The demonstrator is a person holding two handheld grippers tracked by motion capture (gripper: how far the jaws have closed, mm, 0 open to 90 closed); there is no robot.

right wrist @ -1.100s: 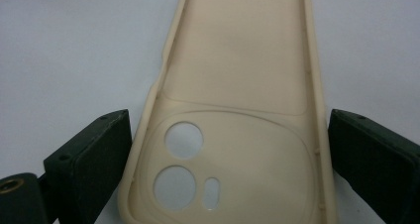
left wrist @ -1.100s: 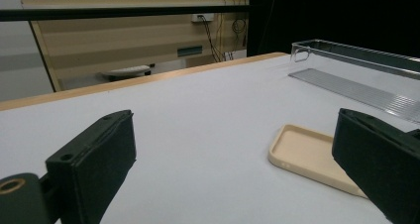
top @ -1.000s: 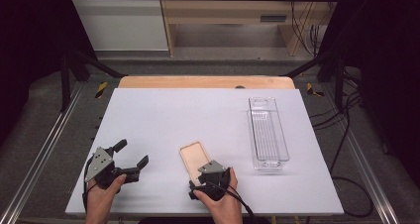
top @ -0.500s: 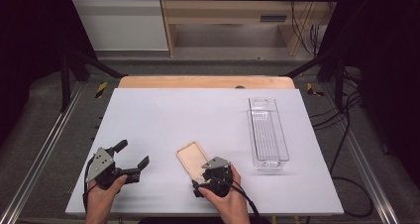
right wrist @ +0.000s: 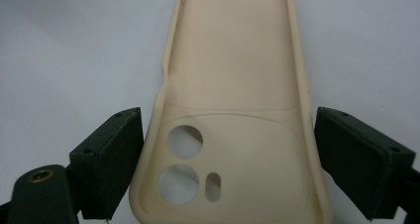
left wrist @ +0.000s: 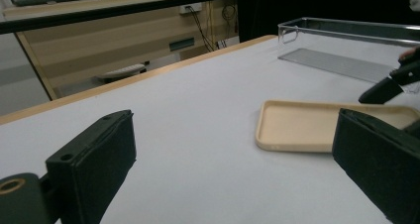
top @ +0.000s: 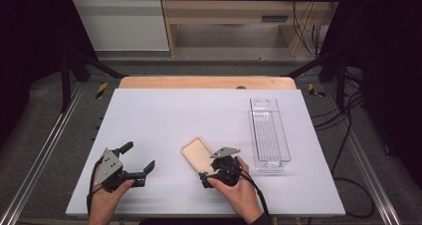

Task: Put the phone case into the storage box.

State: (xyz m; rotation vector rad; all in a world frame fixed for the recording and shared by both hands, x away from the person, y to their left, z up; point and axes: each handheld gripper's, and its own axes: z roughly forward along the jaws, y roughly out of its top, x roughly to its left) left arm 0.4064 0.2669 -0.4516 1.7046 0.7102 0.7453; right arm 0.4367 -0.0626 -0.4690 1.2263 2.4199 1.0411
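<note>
A clear plastic bin [top: 269, 133], long and narrow with a ribbed floor, stands on the right part of the white surface [top: 164, 120]; nothing lies inside it, as the left claw view confirms [left wrist: 346, 45].

A beige phone case [top: 197, 154] lies flat on the surface, hollow side up, just left of the bin's near end and apart from it. In the right claw view the case [right wrist: 233, 100] runs away from the camera, its camera-cutout end nearest, and that end sits between the two jaws of the right claw [right wrist: 228, 159]. The jaws have just been closing, yet a narrow gap shows between each pad and the case's rim, so they stand apart and are not yet clamped.

The left claw [top: 135, 160] rests at the near left of the surface, well apart from the case, its jaws spread wide with nothing between them.
</note>
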